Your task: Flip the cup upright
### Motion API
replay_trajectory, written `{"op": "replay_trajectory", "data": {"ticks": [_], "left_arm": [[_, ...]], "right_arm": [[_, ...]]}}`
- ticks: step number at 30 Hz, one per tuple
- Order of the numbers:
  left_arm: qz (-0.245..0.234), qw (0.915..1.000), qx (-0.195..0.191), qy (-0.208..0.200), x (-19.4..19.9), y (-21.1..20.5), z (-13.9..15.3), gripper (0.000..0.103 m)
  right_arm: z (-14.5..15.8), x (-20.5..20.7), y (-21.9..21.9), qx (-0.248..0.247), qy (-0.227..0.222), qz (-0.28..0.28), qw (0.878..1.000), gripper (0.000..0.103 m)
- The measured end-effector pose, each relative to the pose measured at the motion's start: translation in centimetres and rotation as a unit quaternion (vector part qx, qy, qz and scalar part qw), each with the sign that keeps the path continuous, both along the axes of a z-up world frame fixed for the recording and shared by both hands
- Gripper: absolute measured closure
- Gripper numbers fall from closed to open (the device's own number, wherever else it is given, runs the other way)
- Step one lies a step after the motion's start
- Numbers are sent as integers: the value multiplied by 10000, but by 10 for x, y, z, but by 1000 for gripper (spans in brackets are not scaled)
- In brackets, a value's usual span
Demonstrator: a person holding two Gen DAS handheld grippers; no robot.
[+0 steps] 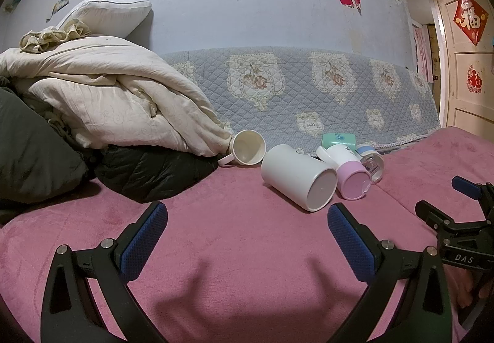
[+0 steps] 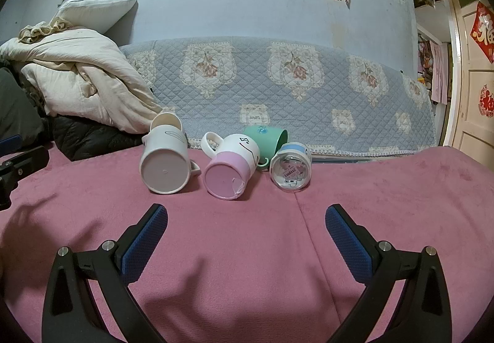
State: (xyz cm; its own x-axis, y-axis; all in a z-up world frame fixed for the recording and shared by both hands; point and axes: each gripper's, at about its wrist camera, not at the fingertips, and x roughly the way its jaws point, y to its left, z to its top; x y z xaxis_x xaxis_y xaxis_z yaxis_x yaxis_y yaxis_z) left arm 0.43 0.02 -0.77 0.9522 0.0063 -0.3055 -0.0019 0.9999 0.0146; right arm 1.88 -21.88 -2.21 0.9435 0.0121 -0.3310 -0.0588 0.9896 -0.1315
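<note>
5 cups are seen lying on their sides on the pink blanket (image 2: pixel 247 250), in a row near its far edge, just in front of the blue quilted cover (image 2: pixel 278 80). The big white cup (image 2: pixel 165 164) is at the left end of the row, with its flat bottom turned toward the cameras. The pink and white cup (image 2: pixel 230 168) is just beside it, then the clear cup (image 2: pixel 290 170), with the green cup (image 2: pixel 268 139) tucked behind. Another white cup (image 1: pixel 247 148) is seen further back, by the heap of bedding (image 1: pixel 108 96). The left gripper (image 1: pixel 247 238) is held wide open and empty, low over the blanket and near the big white cup. The right gripper (image 2: pixel 247 238) is also held wide open and empty, facing the middle of the row. No cup is touched yet. Which cup is meant cannot be told, so 1 at the front should be picked. The open fingers should be slid around its body, not the handle. It should be squeezed softly, lifted a little, turned mouth up, and set down flat, because the soft blanket could let it tip again.
</note>
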Motion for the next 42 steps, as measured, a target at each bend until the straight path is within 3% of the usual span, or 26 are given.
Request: {"op": "replay_trajectory", "data": {"ticks": [42], "left_arm": [[1, 10000, 29, 38, -1, 1, 1, 0]], "right_arm": [[-1, 3, -9, 261, 155, -73, 9995, 0]]}}
